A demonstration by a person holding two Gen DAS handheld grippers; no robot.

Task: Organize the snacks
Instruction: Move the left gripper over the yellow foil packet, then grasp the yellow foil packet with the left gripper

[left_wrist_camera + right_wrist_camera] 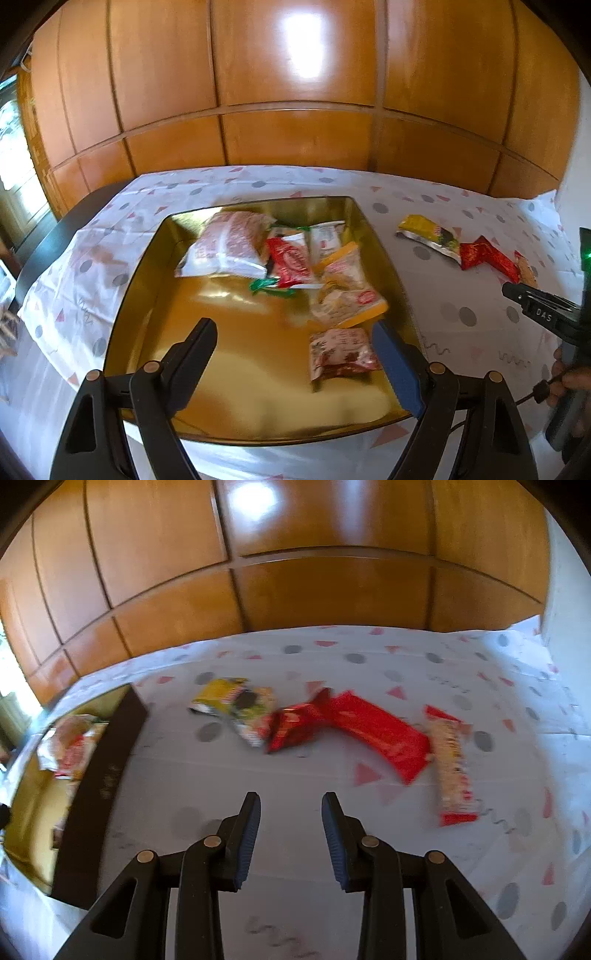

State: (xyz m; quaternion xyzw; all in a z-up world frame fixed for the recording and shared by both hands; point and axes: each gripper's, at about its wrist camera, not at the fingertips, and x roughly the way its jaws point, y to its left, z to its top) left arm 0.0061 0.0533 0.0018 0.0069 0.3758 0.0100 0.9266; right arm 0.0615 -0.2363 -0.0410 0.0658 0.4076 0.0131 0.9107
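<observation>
**Operator A:** Report progress.

**Operator B:** The gold tray (147, 295) already holds several packets: a large white-and-red bag (225, 245) at 11 o'clock, a red sachet (291, 264) and a yellow-edged packet (345, 295) near centre, and a small brown-and-white packet (341, 352) at 4 o'clock. Four snacks are still out on the patterned tablecloth (258, 768), well to the right of the tray: a yellow packet (236, 705), a crumpled red packet (295, 722), a flat red packet (380, 734) and a long red-ended packet (452, 764). My estimate: a bit more than half done.

**Operator A:** Gripper status?

**Operator B:** Left gripper (295, 336) hangs over the tray, fingers wide apart, nothing between them. Right gripper (291, 805) hangs over bare cloth, fingers narrowly apart, empty.

**Operator A:** Orientation of the remaining items, right wrist view?

**Operator B:** They form a row running from 11 o'clock to 3 o'clock ahead of the right gripper. The flat red packet's long axis runs 10 to 4 o'clock. The long red-ended packet runs nearly 12 to 6 o'clock. The yellow packet lies 10 to 4 o'clock, touching the crumpled red one.
</observation>
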